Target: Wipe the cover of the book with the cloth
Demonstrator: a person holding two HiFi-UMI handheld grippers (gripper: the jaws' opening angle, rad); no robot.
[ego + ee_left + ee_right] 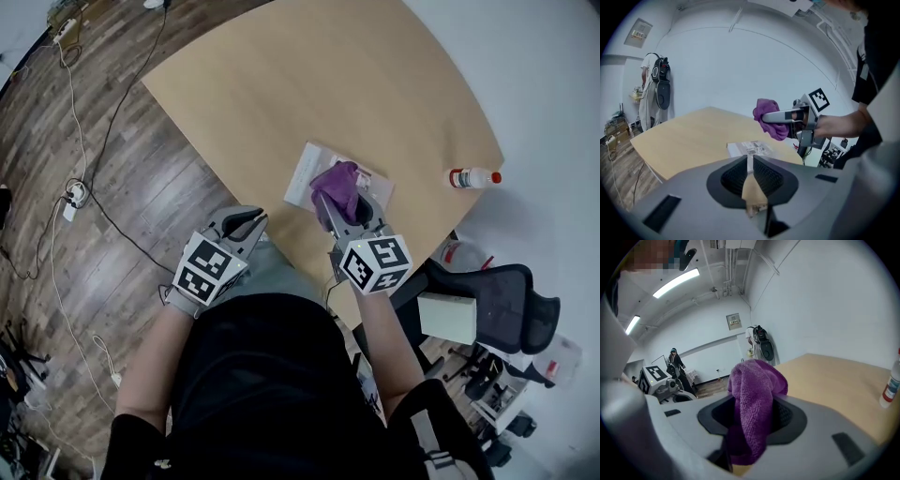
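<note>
— Well, how is the cloth [757,380] expected to handle?

— It is judged soft, light and limp, with a nap that should not slip. It is already pinched in a bunch between the jaws of the right gripper [752,420], with a thick fold bulging out ahead of the tips. No better hold seems needed, though a broad wad would be wanted under the tips for wiping.

— And the book [302,173]?

— It is seen flat on the table [281,84], just ahead of and below the right gripper. It is taken to be thin, stiff and light, so it may slide when rubbed. Its near edge could be pinned down.

— By what?

— By the left gripper [751,171], perhaps. Its jaws are drawn almost together and nothing is held. The book lies ahead of it and a little to its right.

— How are the hands posed?

— Both grippers are pointed forward and tilted somewhat down. The cloth appears raised clear of the cover.
</note>
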